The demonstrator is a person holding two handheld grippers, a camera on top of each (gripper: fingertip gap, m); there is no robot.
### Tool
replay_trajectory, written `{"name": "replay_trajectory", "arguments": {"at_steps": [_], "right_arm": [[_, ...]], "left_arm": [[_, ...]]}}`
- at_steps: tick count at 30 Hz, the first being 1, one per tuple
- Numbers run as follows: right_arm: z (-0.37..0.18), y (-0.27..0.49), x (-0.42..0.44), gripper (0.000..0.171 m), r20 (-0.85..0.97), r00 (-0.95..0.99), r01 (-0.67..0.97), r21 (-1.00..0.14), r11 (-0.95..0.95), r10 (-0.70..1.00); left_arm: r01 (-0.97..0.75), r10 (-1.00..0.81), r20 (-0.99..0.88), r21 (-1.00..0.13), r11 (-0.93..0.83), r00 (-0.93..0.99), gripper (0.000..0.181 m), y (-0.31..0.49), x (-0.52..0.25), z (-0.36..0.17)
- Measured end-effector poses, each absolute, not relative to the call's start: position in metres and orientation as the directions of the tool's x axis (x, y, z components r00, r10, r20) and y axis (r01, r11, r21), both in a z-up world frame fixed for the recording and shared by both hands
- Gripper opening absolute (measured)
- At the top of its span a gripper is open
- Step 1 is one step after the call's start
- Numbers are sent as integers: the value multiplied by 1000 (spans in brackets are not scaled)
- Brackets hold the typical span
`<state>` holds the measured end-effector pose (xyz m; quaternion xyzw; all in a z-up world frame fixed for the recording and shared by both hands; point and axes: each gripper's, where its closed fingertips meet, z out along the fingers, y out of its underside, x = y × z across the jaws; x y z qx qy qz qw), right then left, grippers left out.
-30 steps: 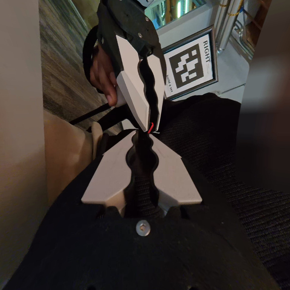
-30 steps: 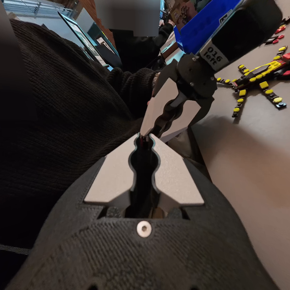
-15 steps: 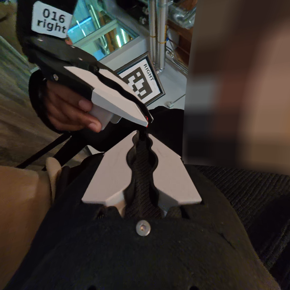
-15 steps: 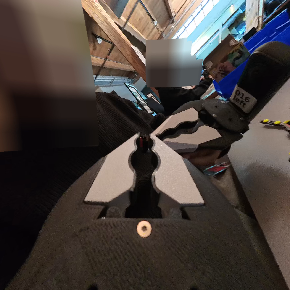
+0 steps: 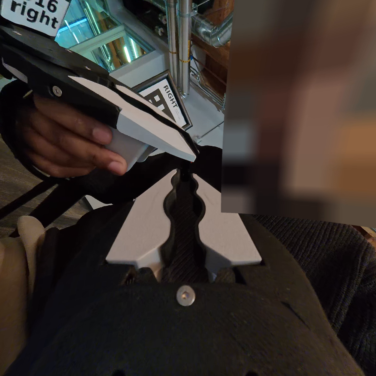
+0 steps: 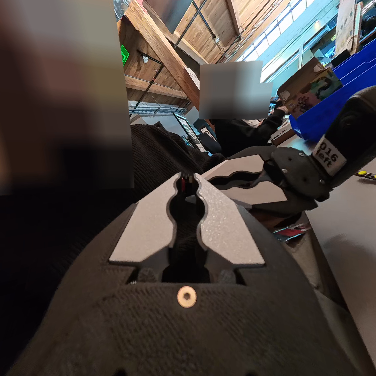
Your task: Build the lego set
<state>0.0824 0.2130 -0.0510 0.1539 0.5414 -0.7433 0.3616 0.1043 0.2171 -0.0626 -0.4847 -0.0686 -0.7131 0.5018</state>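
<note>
Both grippers are raised in front of a person's black sweater (image 5: pixel 325 254), with their tips meeting. In the right wrist view my right gripper (image 6: pixel 186 177) is shut on a small red and black lego piece (image 6: pixel 185 183). My left gripper (image 6: pixel 205 177) comes in from the right, and its fingers (image 6: pixel 236 165) lie almost flat. In the left wrist view my left gripper (image 5: pixel 184 175) is shut on a small dark piece (image 5: pixel 184 177). The right gripper (image 5: pixel 193 159) reaches in from the upper left, held by a hand (image 5: pixel 67 142), and a red speck (image 5: pixel 191 162) shows at its tip.
A grey table (image 6: pixel 345 234) lies at the right with a yellow lego bit (image 6: pixel 363 173) at its far edge. Blue bins (image 6: pixel 325 114) and another person in black (image 6: pixel 244 132) are behind. A framed marker sign (image 5: pixel 168 101) stands on the floor.
Both grippers have tilted upward, away from the table. The right gripper swung from upright to nearly flat on the left. The tips stay together on the small pieces.
</note>
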Motion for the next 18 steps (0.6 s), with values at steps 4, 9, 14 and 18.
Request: {"name": "replay_trajectory", "arguments": {"at_steps": [4, 9, 14, 18], "right_arm": [[-51, 213, 84, 7, -614, -696, 698, -701, -147, -372], [-51, 212, 89, 7, -609, -689, 697, -705, -130, -394], [-50, 211, 91, 7, -602, -688, 694, -709, -125, -406], [-50, 213, 81, 8, -607, -711, 688, -706, -170, -355]], "left_arm": [[777, -646, 763, -402, -485, -9, 6, 216, 104, -64], [765, -645, 762, -383, -517, -55, 5, 215, 108, -64], [757, -651, 757, -394, -522, -55, 5, 214, 111, -62], [779, -659, 752, -406, -479, -13, 5, 216, 104, -62]]}}
